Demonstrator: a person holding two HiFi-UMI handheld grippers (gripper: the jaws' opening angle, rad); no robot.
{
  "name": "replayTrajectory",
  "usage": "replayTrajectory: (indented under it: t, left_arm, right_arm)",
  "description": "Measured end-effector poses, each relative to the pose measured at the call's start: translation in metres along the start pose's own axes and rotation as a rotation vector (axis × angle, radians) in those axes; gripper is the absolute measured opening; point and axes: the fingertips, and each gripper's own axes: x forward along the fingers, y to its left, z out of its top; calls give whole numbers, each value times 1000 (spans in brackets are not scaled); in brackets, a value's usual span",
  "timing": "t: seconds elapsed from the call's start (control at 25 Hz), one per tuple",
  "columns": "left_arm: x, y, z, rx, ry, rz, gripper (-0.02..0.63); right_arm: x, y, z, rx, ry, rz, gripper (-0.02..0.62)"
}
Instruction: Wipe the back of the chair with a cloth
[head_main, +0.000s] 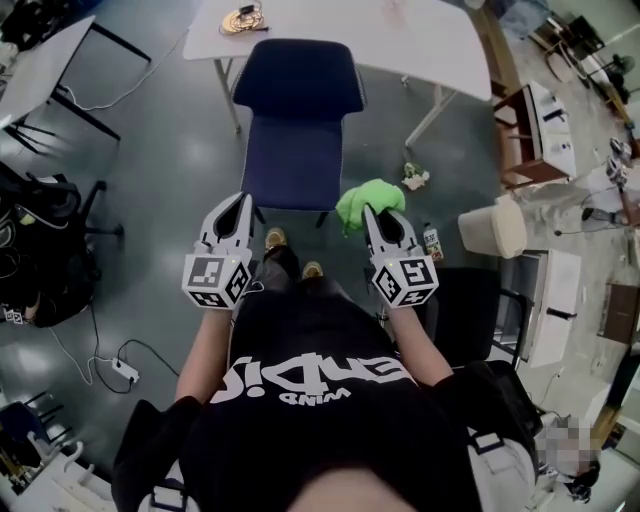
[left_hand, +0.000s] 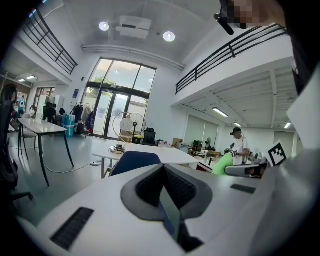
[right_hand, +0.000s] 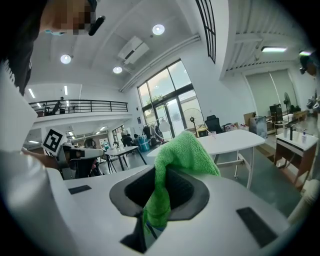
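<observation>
1. Right claw is pinching the green cloth, with the jaws pressing on it and the cloth bunching above the tips.
2. Left claw is sitting pressed together, gripping nothing.
3. Both claws are being held side by side in front of the person.
4. Blue chair is standing on the floor ahead, facing the white bench.
5. Cloth is hanging just beside the chair's near right corner, not on the back.

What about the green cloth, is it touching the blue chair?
Apart. In the left gripper view the cloth sits off to the right of the chair, and a stretch of white table shows between them.
</observation>
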Motion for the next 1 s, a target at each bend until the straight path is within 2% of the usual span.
replayTrajectory:
  t: [0.24, 0.56, 0.76, 1.0]
  left_arm:
    - [52, 28, 17, 21, 11, -59, -2]
    - [119, 86, 44, 37, 26, -131, -2]
    - [157, 103, 53, 40, 45, -176, -2]
    - [196, 112, 46, 34, 59, -198, -2]
  right_arm:
    - [49, -12, 15, 4, -13, -36, 51]
    - [125, -33, 38, 25, -51, -131, 51]
    - [156, -42, 50, 19, -62, -159, 51]
    - [188, -59, 49, 38, -63, -171, 51]
